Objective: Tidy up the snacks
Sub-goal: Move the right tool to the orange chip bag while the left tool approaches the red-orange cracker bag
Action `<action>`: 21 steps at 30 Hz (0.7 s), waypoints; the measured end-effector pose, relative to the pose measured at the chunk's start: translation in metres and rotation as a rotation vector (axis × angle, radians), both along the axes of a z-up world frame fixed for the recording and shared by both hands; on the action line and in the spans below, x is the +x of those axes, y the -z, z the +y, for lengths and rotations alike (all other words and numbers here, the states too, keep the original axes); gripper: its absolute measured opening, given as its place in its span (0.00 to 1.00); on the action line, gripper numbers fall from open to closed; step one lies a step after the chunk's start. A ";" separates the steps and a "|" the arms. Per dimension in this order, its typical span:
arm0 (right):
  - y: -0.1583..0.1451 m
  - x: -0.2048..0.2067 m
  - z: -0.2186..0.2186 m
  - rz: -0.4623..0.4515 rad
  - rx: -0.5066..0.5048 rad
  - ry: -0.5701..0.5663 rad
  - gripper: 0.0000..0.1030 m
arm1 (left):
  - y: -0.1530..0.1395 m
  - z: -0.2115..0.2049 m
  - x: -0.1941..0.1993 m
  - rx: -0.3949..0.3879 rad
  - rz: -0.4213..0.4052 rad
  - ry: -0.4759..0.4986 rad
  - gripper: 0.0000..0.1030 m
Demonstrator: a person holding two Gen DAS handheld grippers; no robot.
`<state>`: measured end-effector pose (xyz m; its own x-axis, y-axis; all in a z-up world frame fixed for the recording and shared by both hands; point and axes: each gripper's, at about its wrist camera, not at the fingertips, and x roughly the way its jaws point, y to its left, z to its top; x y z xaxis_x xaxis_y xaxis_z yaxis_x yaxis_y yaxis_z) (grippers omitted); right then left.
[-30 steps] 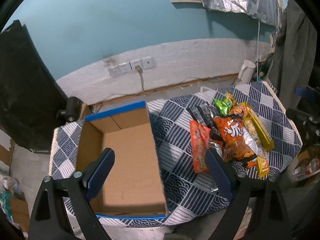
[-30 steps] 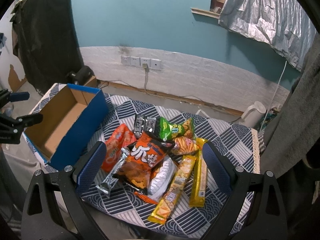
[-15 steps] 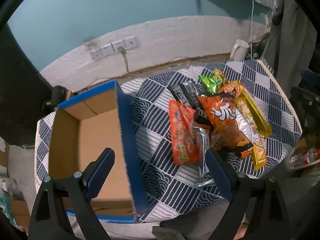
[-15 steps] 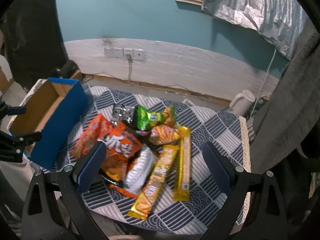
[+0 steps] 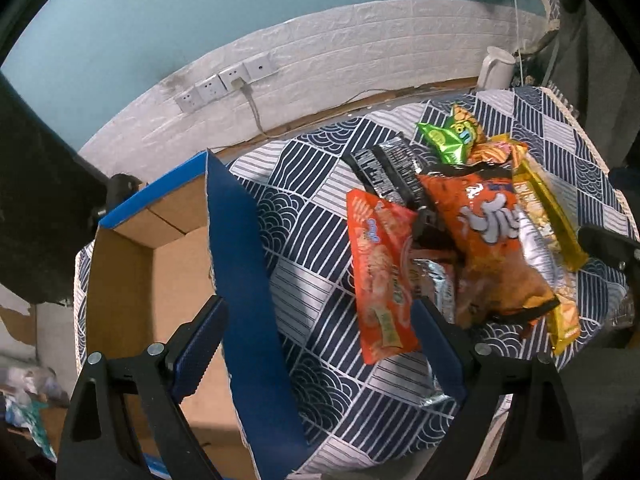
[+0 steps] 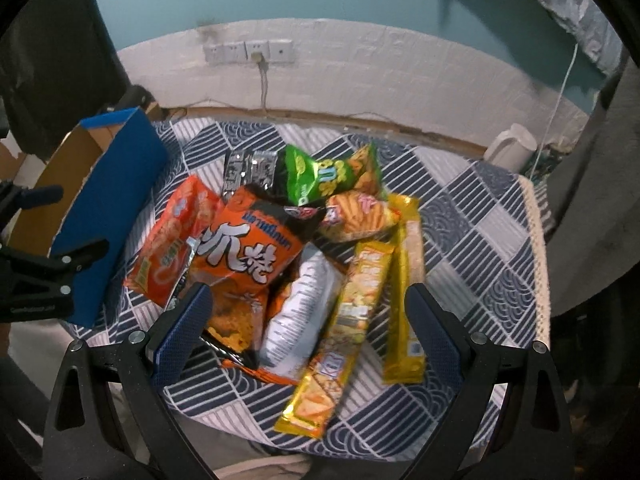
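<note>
Over the last second both views have swung from the cardboard box (image 5: 168,280) toward the snack pile (image 6: 280,248), so a first pick seems close; the left hand-held gripper (image 5: 320,344) and right hand-held gripper (image 6: 308,332) hang released and empty. The snacks lie heaped mid-frame on the tabletop (image 6: 472,240); only the left view shows the box floor, probably bare

On the table (image 6: 472,216), a cardboard box (image 6: 108,200) stands at the left edge. To its right the snack packets (image 6: 280,248) lie heaped near the middle, overlapping, with two long packets (image 6: 384,292) on the heap's right side. Behind the far right corner stands a kettle (image 6: 514,148).
</note>
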<state>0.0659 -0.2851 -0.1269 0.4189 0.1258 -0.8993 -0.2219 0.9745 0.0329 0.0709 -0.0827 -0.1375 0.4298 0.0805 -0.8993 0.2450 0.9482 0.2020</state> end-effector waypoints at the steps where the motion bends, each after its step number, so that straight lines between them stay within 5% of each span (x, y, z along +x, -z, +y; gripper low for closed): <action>1: 0.003 0.002 0.003 0.015 0.007 -0.001 0.92 | 0.003 0.001 0.003 -0.001 0.003 0.004 0.90; 21: 0.065 0.046 0.056 0.175 -0.007 0.034 0.92 | 0.035 0.012 0.026 -0.040 0.085 0.042 0.90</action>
